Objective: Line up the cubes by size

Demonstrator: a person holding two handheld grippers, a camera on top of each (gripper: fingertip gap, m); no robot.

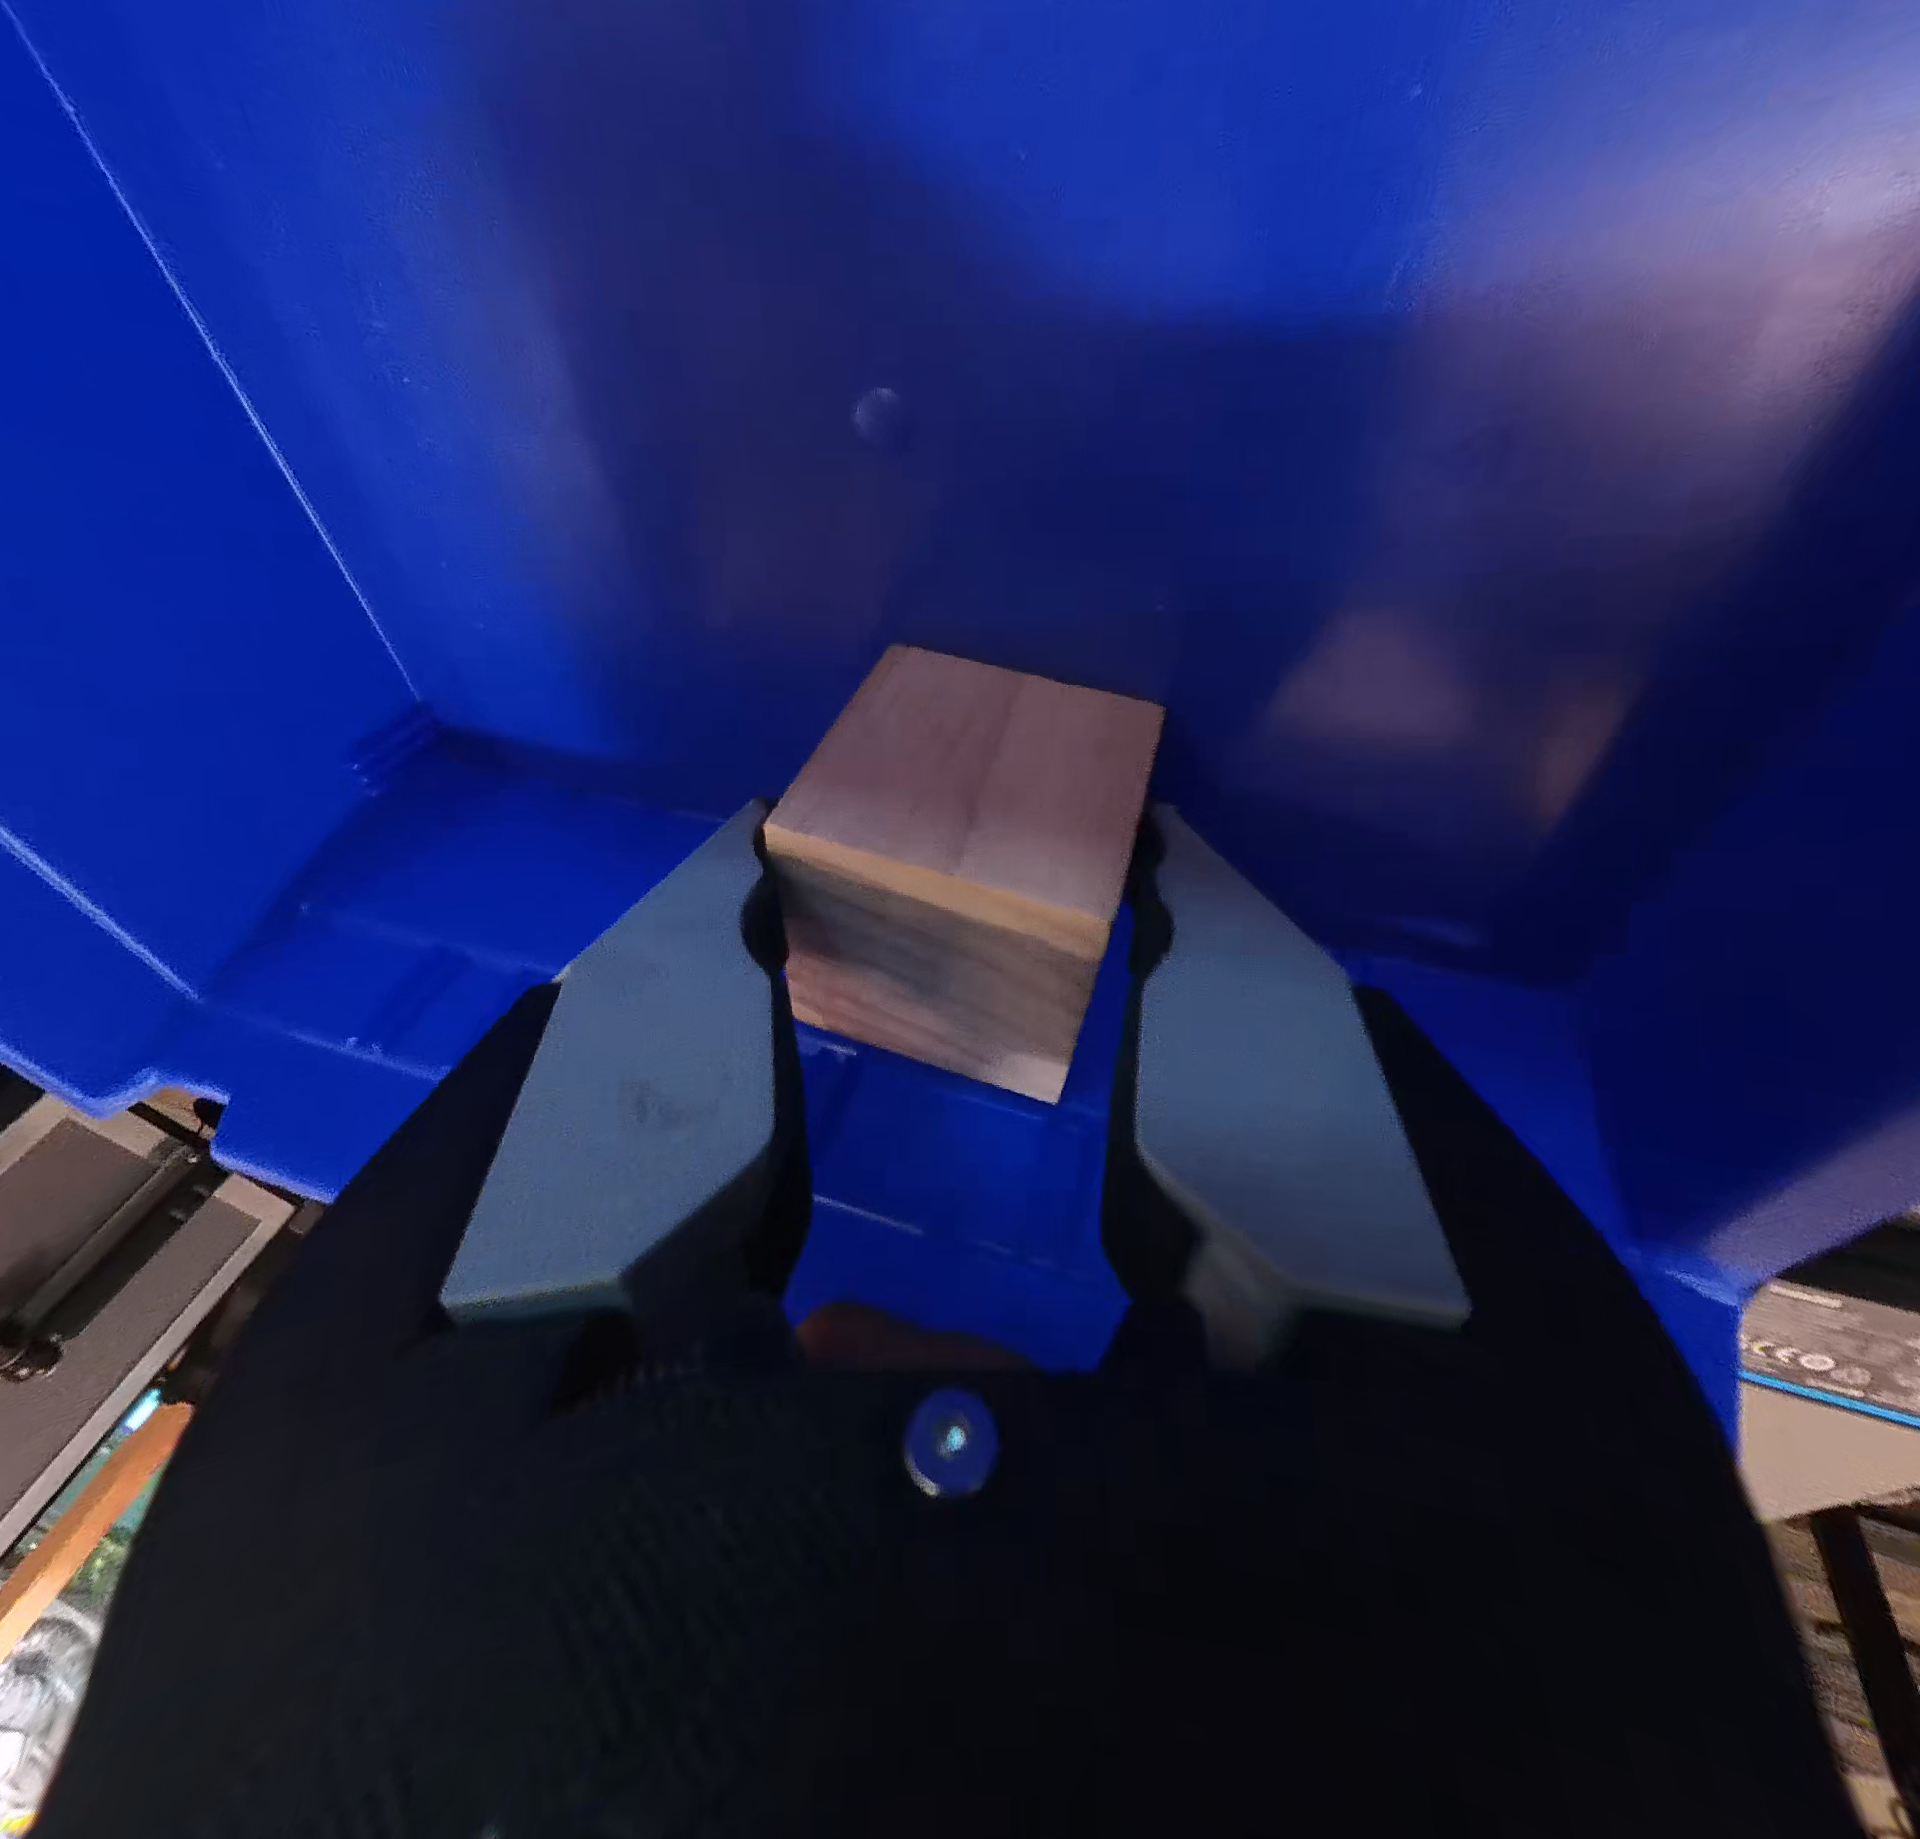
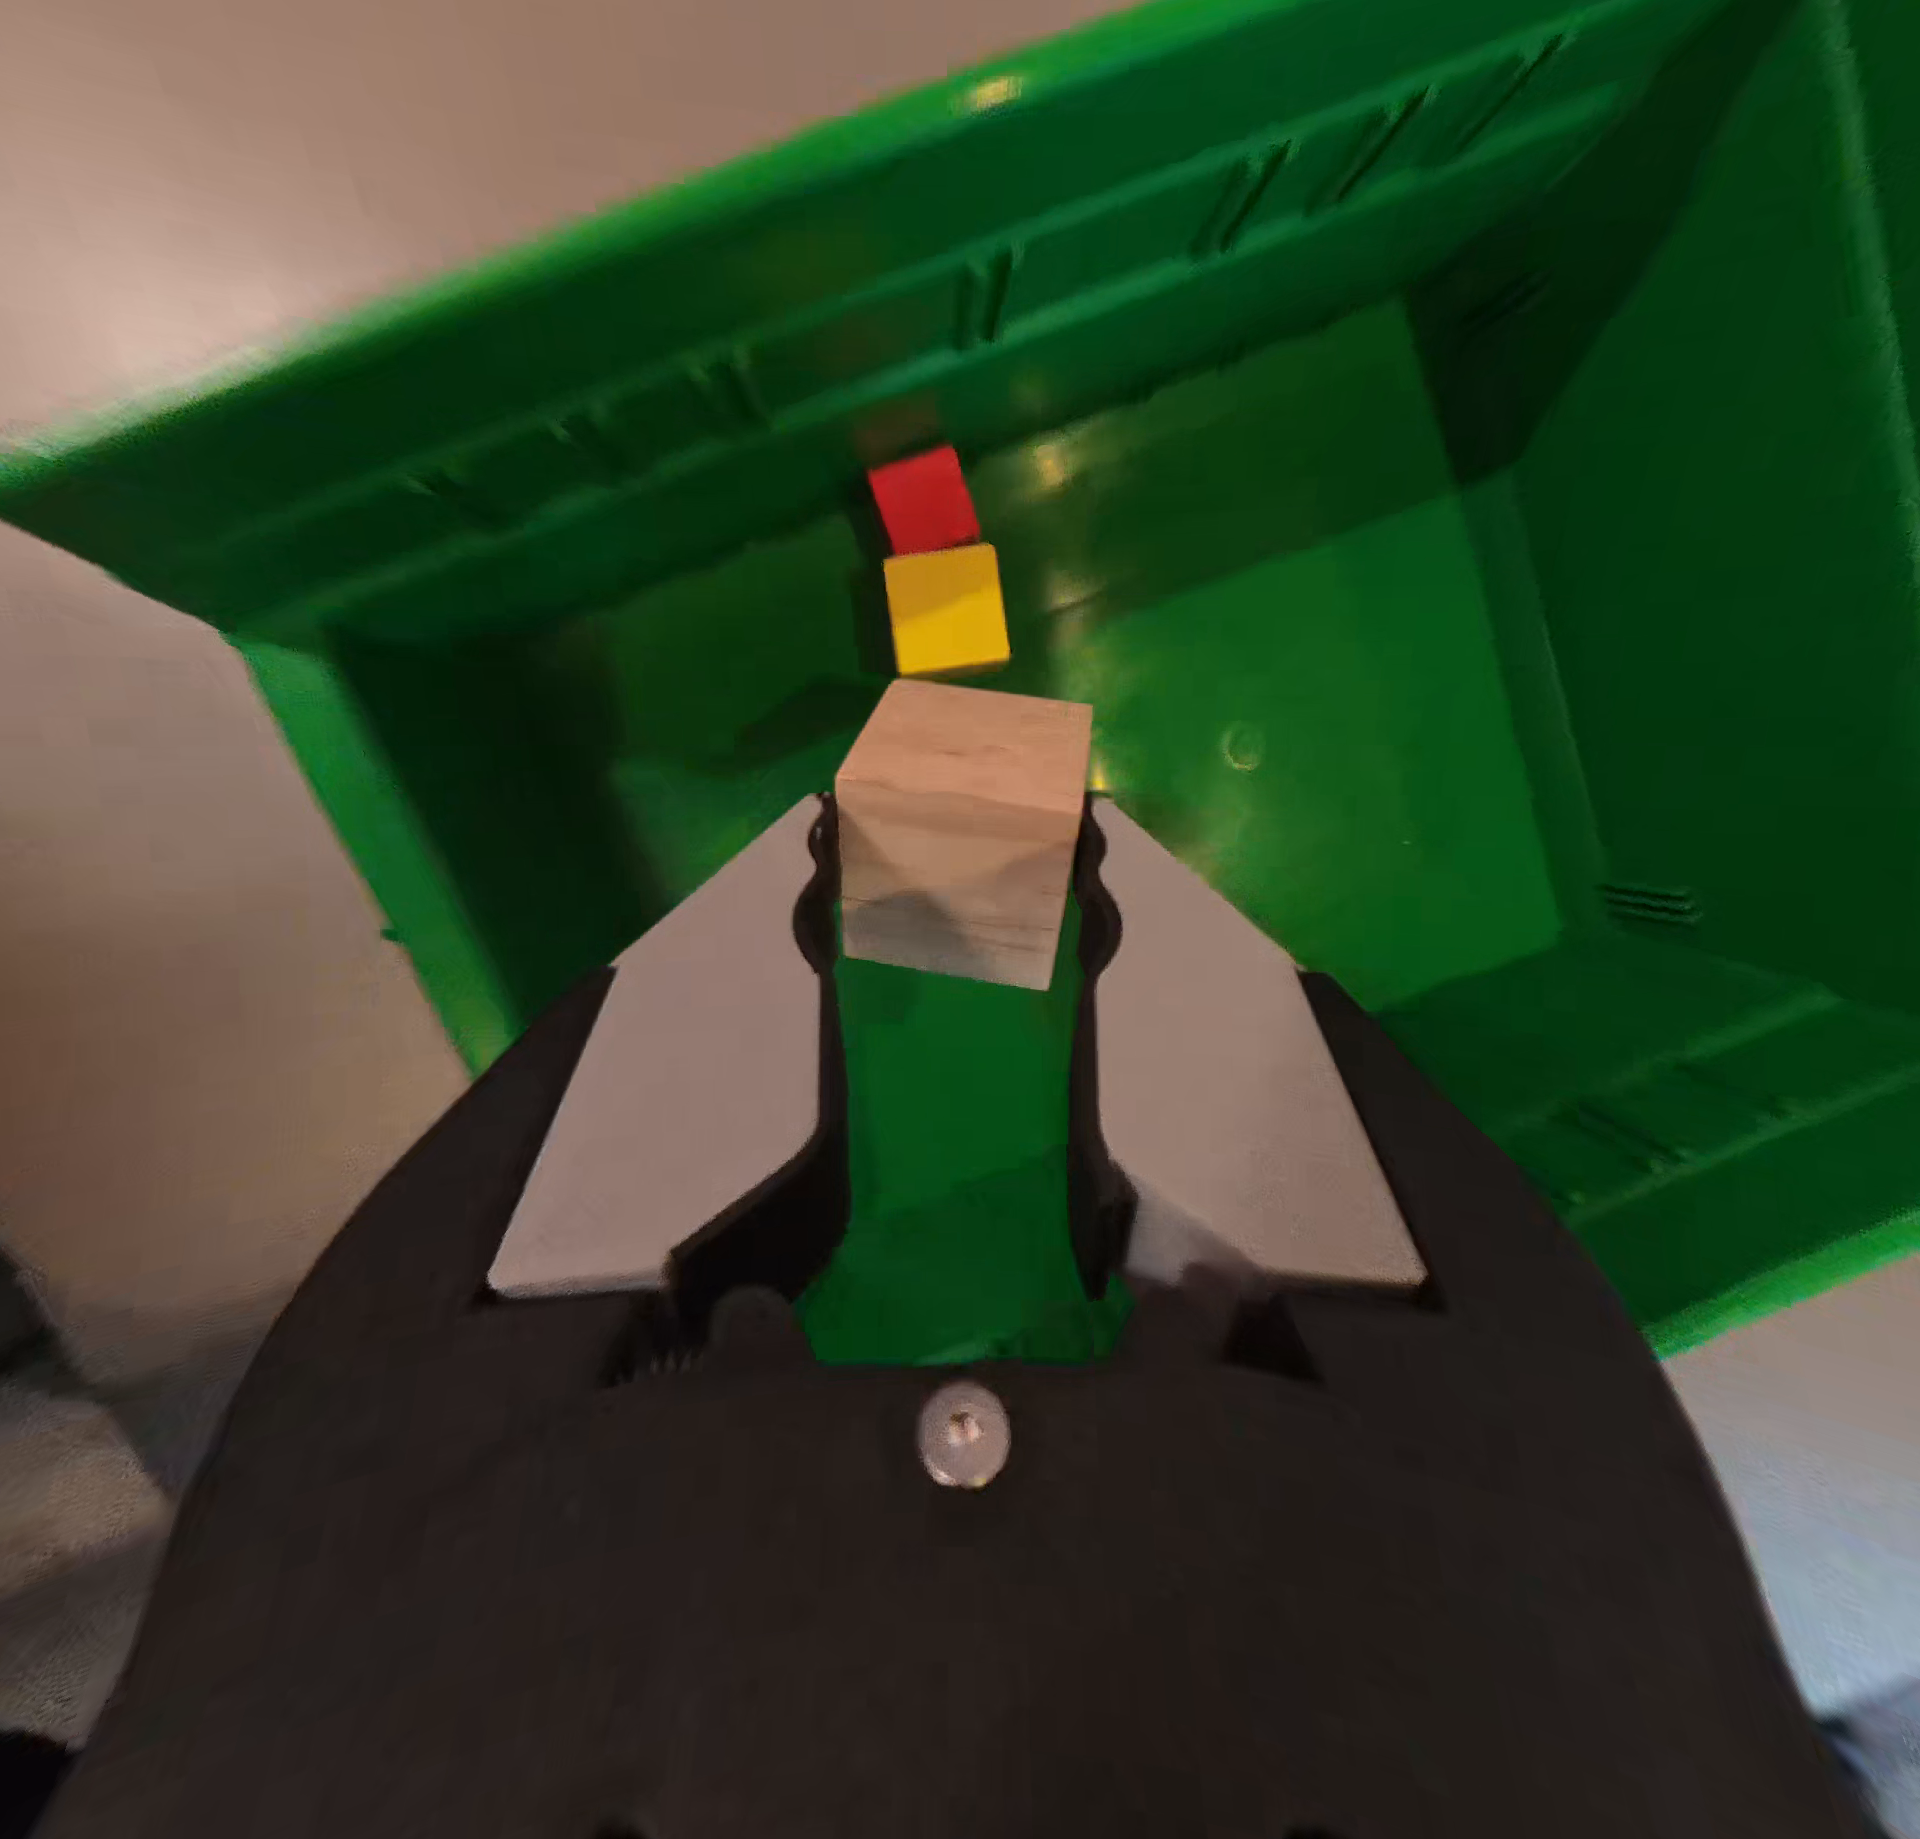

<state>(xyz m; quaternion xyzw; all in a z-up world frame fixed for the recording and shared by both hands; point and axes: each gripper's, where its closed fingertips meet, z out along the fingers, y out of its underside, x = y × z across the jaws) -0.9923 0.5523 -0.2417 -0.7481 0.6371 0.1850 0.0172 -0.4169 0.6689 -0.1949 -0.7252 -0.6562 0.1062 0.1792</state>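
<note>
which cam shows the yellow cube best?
Right wrist view: the yellow cube sits sharp and unobstructed in the green bin, between the red cube and the pale cube in the right tool. Left wrist view shows none of it.

A pale beige surface (image 2: pixel 260 179) lay under and around the green bin in the right wrist view, lit softly, with a warmer glow at far left. A blurred whitish cloth-like patch (image 2: pixel 62 1498) sat near left. In the left wrist view, below the blue bin's edge, dark grey flat cases (image 1: pixel 114 1259) lay near left beside a strip of wood (image 1: pixel 83 1519). A grey box with a blue stripe (image 1: pixel 1829 1405) sat near right.
</note>
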